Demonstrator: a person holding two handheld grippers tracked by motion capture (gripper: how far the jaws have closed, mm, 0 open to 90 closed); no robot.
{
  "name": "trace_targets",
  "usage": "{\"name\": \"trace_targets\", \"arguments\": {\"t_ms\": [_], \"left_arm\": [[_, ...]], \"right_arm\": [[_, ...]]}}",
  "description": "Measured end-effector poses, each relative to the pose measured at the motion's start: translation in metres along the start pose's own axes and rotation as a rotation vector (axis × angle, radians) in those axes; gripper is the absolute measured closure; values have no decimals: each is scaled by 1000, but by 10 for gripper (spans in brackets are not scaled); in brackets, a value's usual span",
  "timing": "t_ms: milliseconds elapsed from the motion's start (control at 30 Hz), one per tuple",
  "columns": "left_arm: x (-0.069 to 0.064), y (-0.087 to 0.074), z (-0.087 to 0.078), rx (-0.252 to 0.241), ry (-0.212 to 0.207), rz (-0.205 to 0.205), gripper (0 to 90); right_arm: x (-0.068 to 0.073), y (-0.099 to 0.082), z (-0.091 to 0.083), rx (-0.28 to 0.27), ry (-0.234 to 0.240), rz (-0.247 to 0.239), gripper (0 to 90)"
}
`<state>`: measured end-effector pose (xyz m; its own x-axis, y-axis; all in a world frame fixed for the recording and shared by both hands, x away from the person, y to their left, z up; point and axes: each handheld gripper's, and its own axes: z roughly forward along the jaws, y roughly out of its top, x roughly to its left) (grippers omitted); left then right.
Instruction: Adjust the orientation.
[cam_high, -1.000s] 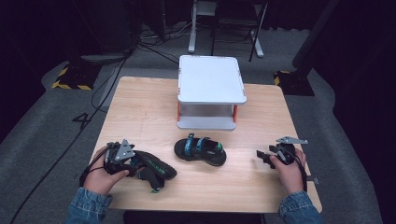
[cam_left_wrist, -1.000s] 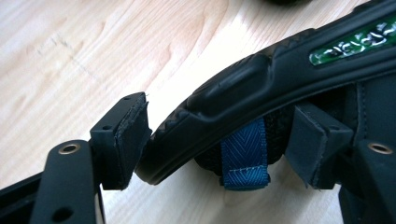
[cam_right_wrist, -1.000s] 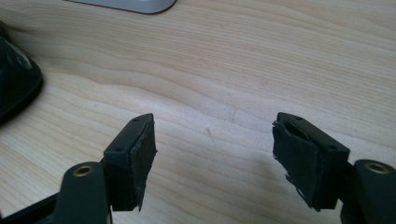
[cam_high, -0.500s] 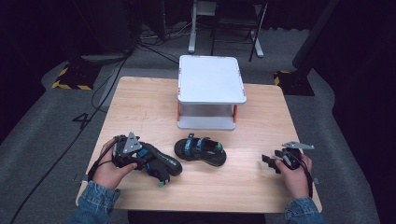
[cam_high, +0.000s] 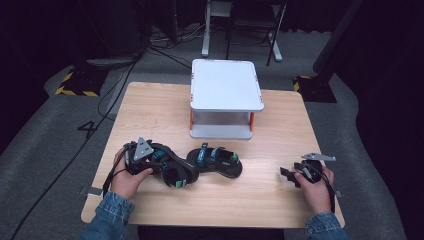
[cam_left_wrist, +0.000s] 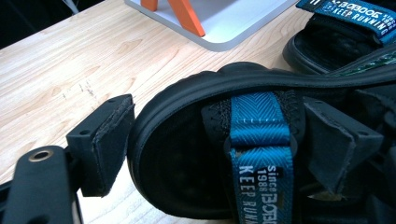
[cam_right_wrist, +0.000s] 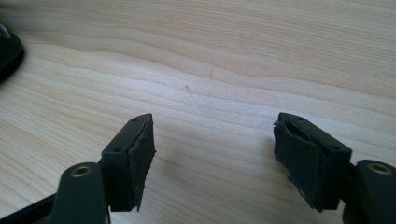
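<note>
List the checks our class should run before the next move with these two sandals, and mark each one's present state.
1. Left claw open: ok. Its jaws have just been opening.
2. Left claw free to pull away: not ok. The side of the nearer sandal is between its jaws.
3. Nearer sandal resting on the table: ok.
4. Second sandal lying sole down beside the nearer sandal: ok.
5. Right claw open and empty over bare wood: ok.
6. Top of the white shelf free: ok.

Blue denim cuffs (cam_high: 107, 218); black tools (cam_high: 285, 173) with grey three-cornered plates, brass-ringed screw holes, trailing black cables
</note>
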<state>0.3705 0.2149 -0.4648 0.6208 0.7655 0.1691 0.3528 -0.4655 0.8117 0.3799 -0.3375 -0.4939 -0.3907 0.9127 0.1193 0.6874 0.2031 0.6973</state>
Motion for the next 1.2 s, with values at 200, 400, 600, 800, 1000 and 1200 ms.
{"name": "trace_targets", "arguments": {"t_ms": [200, 400, 600, 800, 1000, 1200], "left_arm": [[1, -2, -9, 20, 4, -27, 173], [1, -3, -24, -1, -38, -64, 164], [11, -7, -50, -77, -63, -214, 231], [-5, -4, -71, 30, -115, -180, 369], [-38, -10, -77, 124, -198, -109, 397], [-50, -31, -58, 222, -250, -89, 375]], "right_arm": [[2, 3, 2, -8, 10, -2, 296], [4, 8, 5, -10, 19, -6, 296], [8, 12, 9, -8, 27, -20, 295], [10, 16, 10, -14, 28, -33, 295], [10, 17, 11, -11, 29, -32, 295], [11, 17, 11, -7, 33, -33, 295]]}}
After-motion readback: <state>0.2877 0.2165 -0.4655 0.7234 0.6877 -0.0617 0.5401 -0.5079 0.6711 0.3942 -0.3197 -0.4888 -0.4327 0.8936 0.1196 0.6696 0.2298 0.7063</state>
